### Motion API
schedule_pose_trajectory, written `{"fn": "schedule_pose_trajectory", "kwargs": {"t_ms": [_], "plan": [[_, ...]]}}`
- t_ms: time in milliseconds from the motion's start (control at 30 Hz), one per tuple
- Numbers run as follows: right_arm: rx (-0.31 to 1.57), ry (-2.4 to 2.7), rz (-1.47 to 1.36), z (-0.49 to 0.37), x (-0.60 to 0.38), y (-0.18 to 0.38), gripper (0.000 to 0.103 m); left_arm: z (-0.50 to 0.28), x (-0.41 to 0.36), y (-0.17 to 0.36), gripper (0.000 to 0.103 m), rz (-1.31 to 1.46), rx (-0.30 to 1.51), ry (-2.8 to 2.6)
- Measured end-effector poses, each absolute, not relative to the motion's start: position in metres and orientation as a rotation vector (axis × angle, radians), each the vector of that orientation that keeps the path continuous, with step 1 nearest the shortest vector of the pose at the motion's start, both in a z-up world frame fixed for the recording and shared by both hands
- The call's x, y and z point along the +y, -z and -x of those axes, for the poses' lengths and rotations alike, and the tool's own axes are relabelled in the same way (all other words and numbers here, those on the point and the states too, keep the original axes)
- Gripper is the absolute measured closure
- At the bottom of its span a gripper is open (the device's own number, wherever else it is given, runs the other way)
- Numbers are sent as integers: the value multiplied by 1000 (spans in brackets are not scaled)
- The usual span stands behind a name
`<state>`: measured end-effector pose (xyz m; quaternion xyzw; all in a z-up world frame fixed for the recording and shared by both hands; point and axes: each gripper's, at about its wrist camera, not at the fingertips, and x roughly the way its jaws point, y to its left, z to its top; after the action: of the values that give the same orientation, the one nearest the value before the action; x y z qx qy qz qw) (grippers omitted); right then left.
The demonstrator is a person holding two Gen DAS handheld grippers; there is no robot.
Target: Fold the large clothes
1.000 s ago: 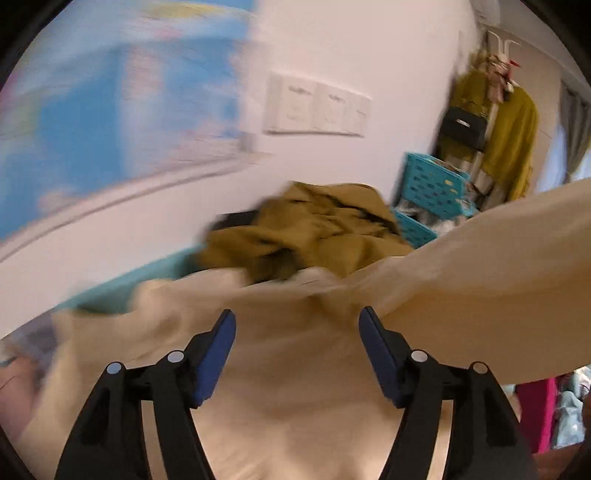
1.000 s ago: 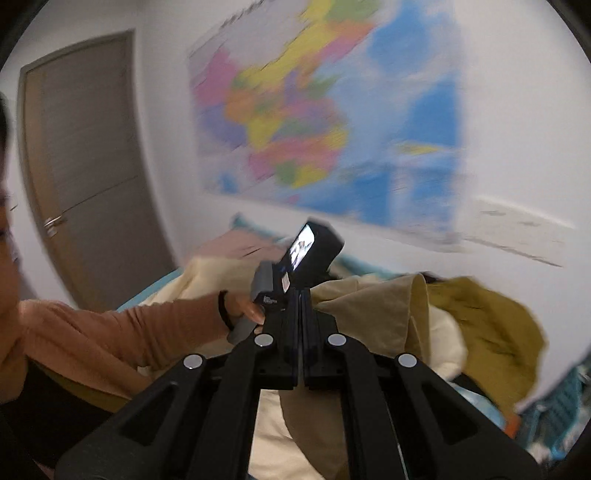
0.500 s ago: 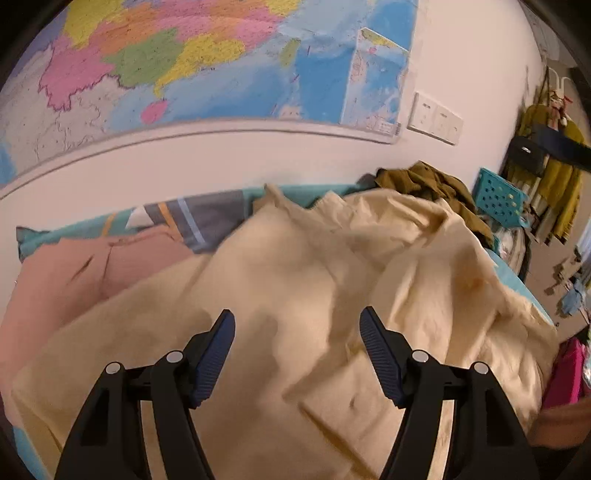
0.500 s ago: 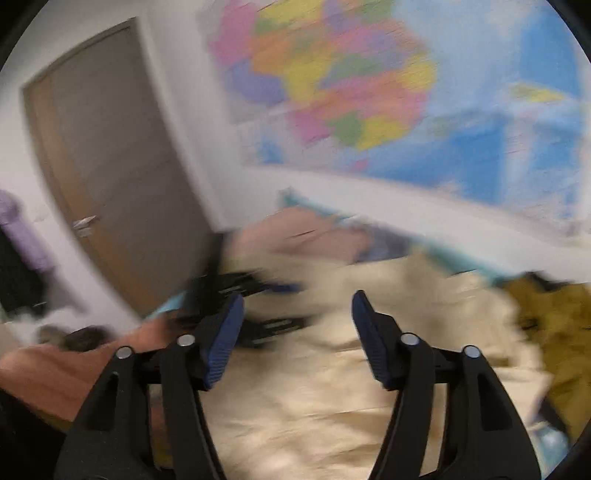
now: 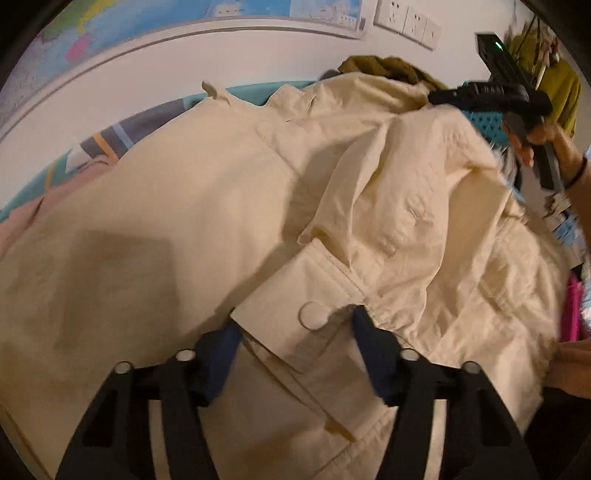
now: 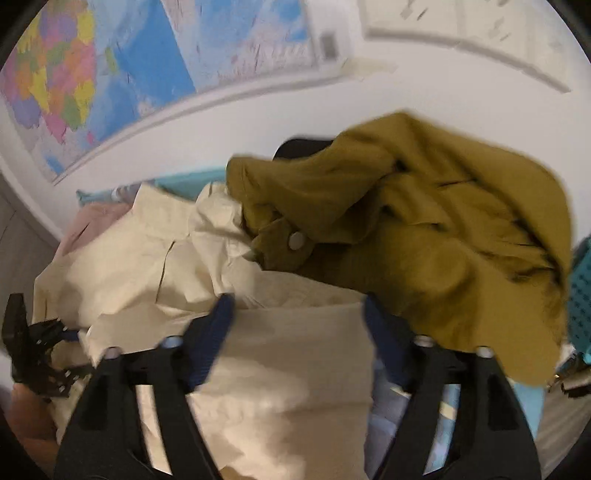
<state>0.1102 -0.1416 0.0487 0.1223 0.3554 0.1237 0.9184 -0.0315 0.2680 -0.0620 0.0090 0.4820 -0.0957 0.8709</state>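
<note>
- A big map (image 6: 110, 74) with many colours hangs on the white wall (image 5: 258, 59) behind the bed. A white block of wall plugs (image 5: 406, 22) sits beside its corner.
- The bed (image 5: 251, 90) has a teal cover, and only a thin strip of it shows along the wall.
- A big cream coat (image 5: 184, 221) lies spread over most of the bed. It is rumpled, with one sleeve lying over the body of the coat.
- A mustard-yellow coat (image 6: 424, 229) sits in a heap at the far end of the bed, by the wall. It touches the cream coat and partly lies on it. A round snap button (image 6: 295, 240) shows on one of its flaps.
- A pink cloth (image 5: 22, 221) peeks out from under the cream coat at the other end.
- The left hand-held gripper (image 5: 295, 332) points down at the cream sleeve cuff (image 5: 295, 317). Its jaws are closing, one on each side of the cuff, and the cuff with its round cream button (image 5: 313, 315) lies between them. The blue pads do not press it.
- The right hand-held gripper (image 6: 299, 325) hangs over a folded edge of the cream coat near the mustard heap. Its jaws are opening and stand wide apart, holding nothing.
- A teal basket (image 6: 580, 295) stands past the end of the bed.
</note>
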Motion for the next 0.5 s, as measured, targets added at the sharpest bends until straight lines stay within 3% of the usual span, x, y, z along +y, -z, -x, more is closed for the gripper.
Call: {"fn": "schedule_pose_trajectory", "kwargs": {"t_ms": [33,67,100,133,167,367,500], "plan": [[739,-248,-236,-117,-141,-47,25,31,265,62,72,-43,997,175],[754,-261,-217,-125,-139,-44,31,30,266,60,76,-40,995,168],[787,-312,-189,-130,-135,-40,45,31,269,57,85,-21,987,163],[798,-329,-180,-130,-135,-38,74,32,273,53,87,-9,975,156],[804,-337,-176,-128,-136,-40,83,33,277,48,88,1,956,141],[597,-293,-259,-82,-173,-86,96,40,303,18,98,38,854,78],[679,-209,-261,-99,-181,-55,94,23,309,35,95,43,916,64]]}}
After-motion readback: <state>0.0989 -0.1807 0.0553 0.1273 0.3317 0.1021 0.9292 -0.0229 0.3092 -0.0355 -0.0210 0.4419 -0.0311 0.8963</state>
